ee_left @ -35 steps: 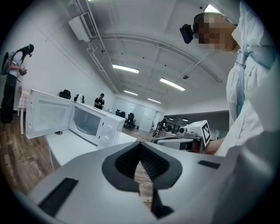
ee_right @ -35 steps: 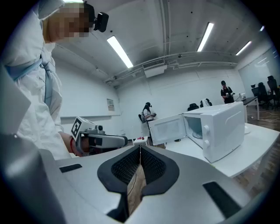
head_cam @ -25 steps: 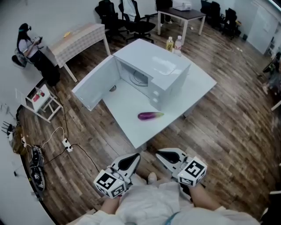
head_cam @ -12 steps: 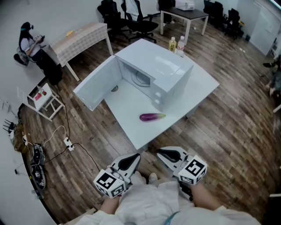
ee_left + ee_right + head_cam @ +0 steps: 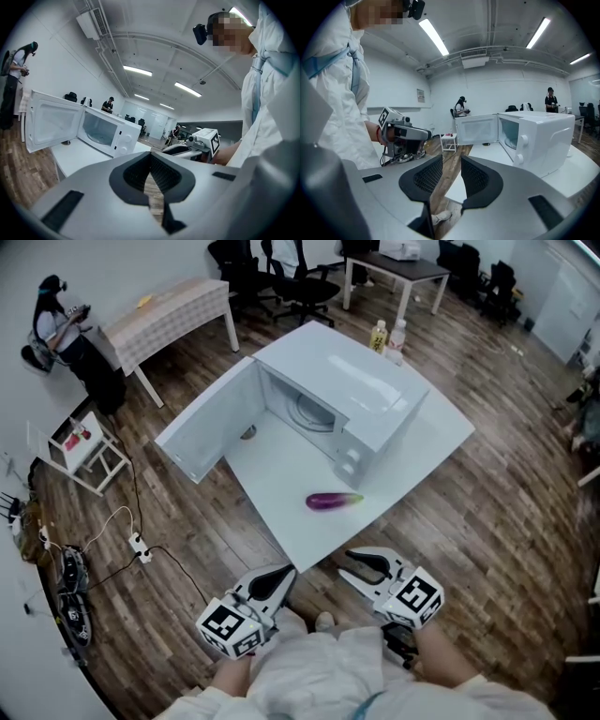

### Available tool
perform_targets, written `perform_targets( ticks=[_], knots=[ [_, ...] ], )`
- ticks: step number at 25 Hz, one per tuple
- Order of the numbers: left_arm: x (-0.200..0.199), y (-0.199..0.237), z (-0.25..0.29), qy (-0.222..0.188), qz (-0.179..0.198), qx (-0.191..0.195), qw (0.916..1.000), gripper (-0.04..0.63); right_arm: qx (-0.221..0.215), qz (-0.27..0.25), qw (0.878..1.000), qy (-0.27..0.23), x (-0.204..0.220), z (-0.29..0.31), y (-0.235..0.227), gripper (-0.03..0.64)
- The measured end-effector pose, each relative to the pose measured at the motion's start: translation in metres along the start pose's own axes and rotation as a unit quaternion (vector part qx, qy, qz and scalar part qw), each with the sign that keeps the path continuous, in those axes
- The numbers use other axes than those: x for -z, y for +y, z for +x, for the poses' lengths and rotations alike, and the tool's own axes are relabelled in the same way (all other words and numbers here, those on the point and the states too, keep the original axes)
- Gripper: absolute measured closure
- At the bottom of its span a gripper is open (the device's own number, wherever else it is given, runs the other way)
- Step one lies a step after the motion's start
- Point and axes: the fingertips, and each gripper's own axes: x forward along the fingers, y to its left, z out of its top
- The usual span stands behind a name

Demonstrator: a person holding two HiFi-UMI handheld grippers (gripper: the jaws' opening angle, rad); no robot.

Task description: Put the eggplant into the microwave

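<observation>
Eggplant [image 5: 333, 502] untouched, both grippers well short of it

Head view: the glossy purple eggplant with a green stalk lies on the white table [image 5: 272, 470], just near of the white box microwave [image 5: 347, 404], whose door stands open to the left. The left gripper [image 5: 281, 576] and right gripper [image 5: 361, 566] hang near the person.

Left gripper view: pads meet at the tips, empty.

Right gripper view: jaws opening, nothing between them.

It is probably light, firm and slick-skinned, so grip it across the thick middle.

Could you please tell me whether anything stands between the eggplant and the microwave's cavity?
Nothing visible does: the door stands wide open, and only bare table lies between the eggplant and the microwave cavity.
</observation>
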Motion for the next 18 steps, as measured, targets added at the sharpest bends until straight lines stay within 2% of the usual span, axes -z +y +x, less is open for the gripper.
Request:
perform_targets(
  ticks=[9,14,18],
  knots=[
    [-0.028,0.065,0.012,0.008,0.005,0.046,0.9989,0.594,0.002,-0.061,0.992,0.108,0.028,0.054,-0.040,0.491],
    [-0.043,0.103,0.017,0.015,0.011,0.080,0.9966,0.594,0.018,-0.103,0.983,0.148,0.032,0.082,-0.064,0.491],
    [-0.039,0.119,0.026,0.041,0.026,0.117,0.9920,0.594,0.030,-0.119,0.978,0.168,0.029,0.097,-0.075,0.488]
  ],
)
